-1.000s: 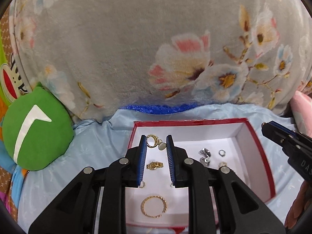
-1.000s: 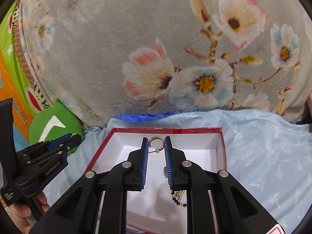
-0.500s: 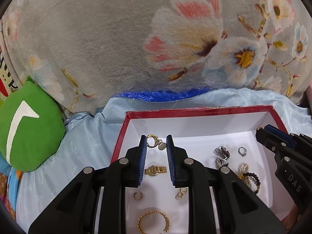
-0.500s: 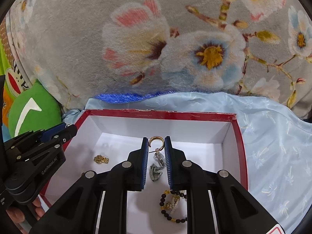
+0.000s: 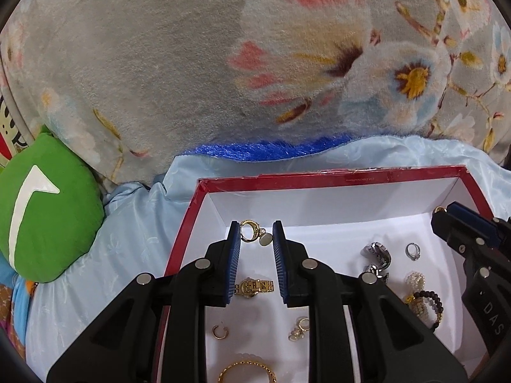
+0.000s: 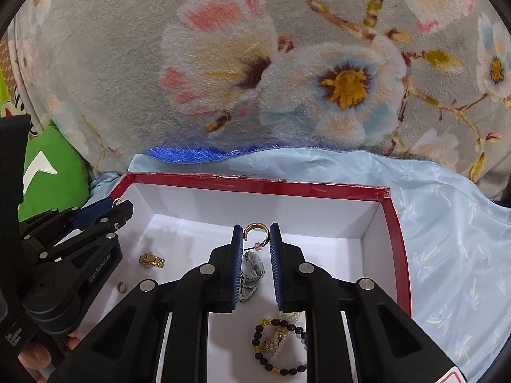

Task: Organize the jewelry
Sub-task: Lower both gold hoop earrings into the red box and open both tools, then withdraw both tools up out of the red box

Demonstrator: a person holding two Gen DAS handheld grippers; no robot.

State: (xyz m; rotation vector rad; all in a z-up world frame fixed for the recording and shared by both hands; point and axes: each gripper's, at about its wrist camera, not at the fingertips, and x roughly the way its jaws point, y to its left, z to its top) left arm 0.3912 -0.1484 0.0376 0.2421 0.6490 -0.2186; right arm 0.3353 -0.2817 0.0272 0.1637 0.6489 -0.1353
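A red box (image 5: 351, 178) with a white inside holds loose jewelry. My left gripper (image 5: 255, 231) is shut on a gold earring (image 5: 250, 231) with a small disc, held over the box's left part. My right gripper (image 6: 256, 233) is shut on a gold hoop earring (image 6: 256, 230), held over the box's middle (image 6: 255, 183). Below lie a gold watch-style ring (image 5: 254, 286), a small gold hoop (image 5: 219, 332), a gold bangle (image 5: 247, 371), silver rings (image 5: 377, 252) and bead bracelets (image 6: 281, 344).
The box rests on pale blue satin cloth (image 6: 447, 239). A grey floral blanket (image 5: 255, 63) rises behind it. A green cushion (image 5: 48, 207) sits at the left. The right gripper shows at the right edge of the left wrist view (image 5: 472, 249).
Both grippers have moved forward and down over the box, still holding their earrings. The box fills more of each view and more jewelry shows.
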